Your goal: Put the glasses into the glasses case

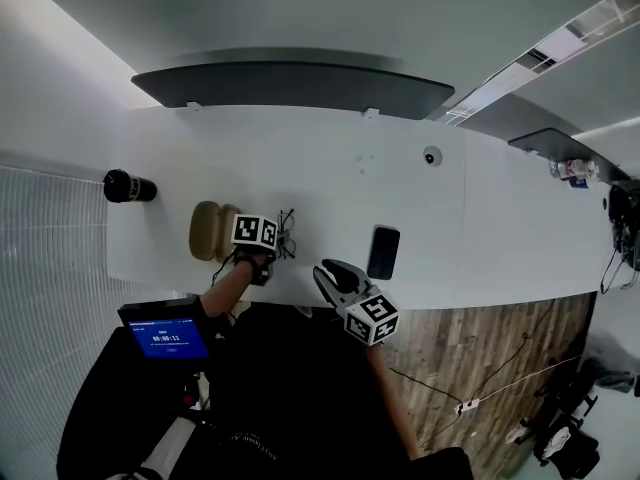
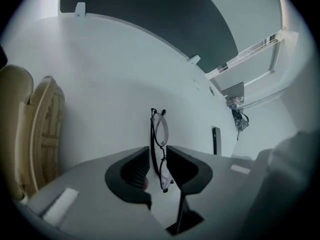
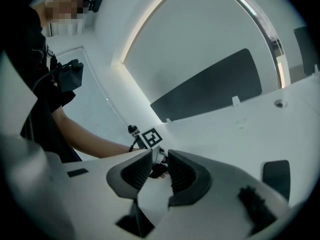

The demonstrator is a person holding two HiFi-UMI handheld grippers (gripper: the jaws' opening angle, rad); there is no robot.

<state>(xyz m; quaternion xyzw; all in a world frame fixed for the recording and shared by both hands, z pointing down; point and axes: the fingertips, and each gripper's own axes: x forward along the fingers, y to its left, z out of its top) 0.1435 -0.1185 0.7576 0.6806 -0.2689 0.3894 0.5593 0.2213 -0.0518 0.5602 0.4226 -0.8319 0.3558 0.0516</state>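
Thin black wire-framed glasses (image 2: 161, 134) lie on the white table (image 1: 330, 168), also seen as a small dark tangle, the glasses (image 1: 286, 238). My left gripper (image 2: 158, 156) points down at them with a jaw on each side of the frame; I see no firm pinch. The tan glasses case (image 1: 213, 231) lies open just left of that gripper (image 1: 270, 240), and the case (image 2: 42, 134) fills the left edge of the left gripper view. My right gripper (image 1: 326, 272) hovers by the table's near edge, its jaws (image 3: 160, 161) slightly apart with nothing between them.
A black phone (image 1: 383, 252) lies flat to the right of the glasses. A black cylinder (image 1: 128, 186) rests at the table's left end. A small lit screen (image 1: 167, 338) sits below the table edge. A dark panel (image 1: 290, 86) backs the table.
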